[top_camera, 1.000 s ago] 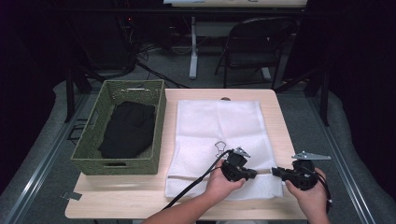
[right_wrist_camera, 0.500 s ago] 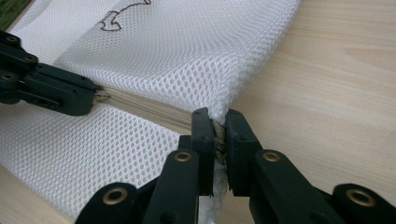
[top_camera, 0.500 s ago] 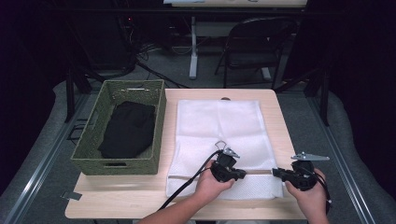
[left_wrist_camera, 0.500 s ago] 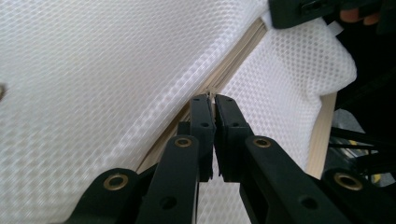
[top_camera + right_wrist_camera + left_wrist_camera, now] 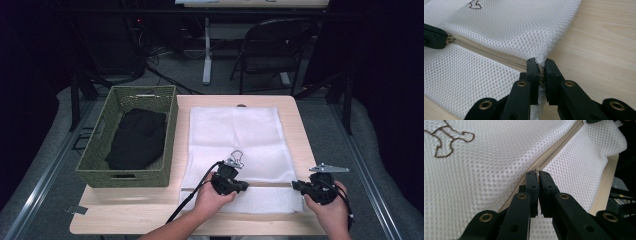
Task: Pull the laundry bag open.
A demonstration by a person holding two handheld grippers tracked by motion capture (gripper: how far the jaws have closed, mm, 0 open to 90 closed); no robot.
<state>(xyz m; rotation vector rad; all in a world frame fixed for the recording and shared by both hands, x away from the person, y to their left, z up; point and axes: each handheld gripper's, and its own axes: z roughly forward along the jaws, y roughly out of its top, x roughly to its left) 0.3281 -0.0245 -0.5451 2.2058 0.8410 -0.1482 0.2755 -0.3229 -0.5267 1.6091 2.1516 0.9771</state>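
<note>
Pinched shut on the zipper pull [image 5: 537, 171] by the left gripper [image 5: 538, 173], the mesh laundry bag [image 5: 235, 135] could bunch and jam if the right gripper [image 5: 540, 61], clamped on its edge, slips.

Lab/recording room: black curtains, cables [image 5: 150, 55] on grey floor, folding chair [image 5: 272, 50], light wood table [image 5: 300, 125].

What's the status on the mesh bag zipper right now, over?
Left hand-held gripper shut on zipper pull. Right hand-held gripper shut on mesh bag edge at zipper's end. Nothing in the way.
</note>
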